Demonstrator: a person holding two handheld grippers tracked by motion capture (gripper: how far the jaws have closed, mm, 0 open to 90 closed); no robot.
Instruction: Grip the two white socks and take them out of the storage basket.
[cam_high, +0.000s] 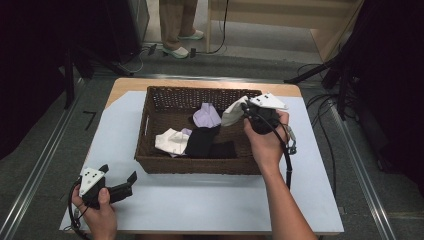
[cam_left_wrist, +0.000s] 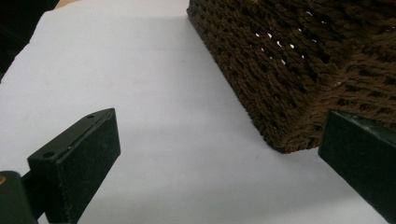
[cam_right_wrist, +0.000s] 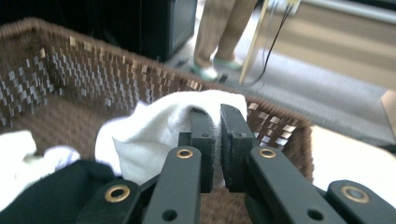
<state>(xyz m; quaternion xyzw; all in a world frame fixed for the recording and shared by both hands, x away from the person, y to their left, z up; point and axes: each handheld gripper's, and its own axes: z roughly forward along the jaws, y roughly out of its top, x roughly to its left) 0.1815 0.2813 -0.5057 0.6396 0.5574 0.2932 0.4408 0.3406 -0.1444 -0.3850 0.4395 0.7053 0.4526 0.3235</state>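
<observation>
A brown wicker basket (cam_high: 150, 120) stands in the middle of the white table mat and holds several cloths: a lilac one (cam_high: 206, 115), a cream one (cam_high: 171, 141) and a black one (cam_high: 202, 142). My right gripper (cam_high: 243, 111) is over the basket's right part, shut on a white cloth (cam_high: 232, 112) that hangs from its jaws. In the right gripper view the white cloth (cam_right_wrist: 154, 135) is pinched between the two black pads, with the basket's far wall (cam_right_wrist: 93, 74) behind. My left gripper (cam_high: 120, 181) rests open on the mat at the front left, near the basket's corner (cam_left_wrist: 299, 116).
A person's legs (cam_high: 177, 25) stand beyond the table by a wooden frame. Cables lie on the floor at the far right. The white mat (cam_high: 200, 200) has bare room in front of the basket and to its left.
</observation>
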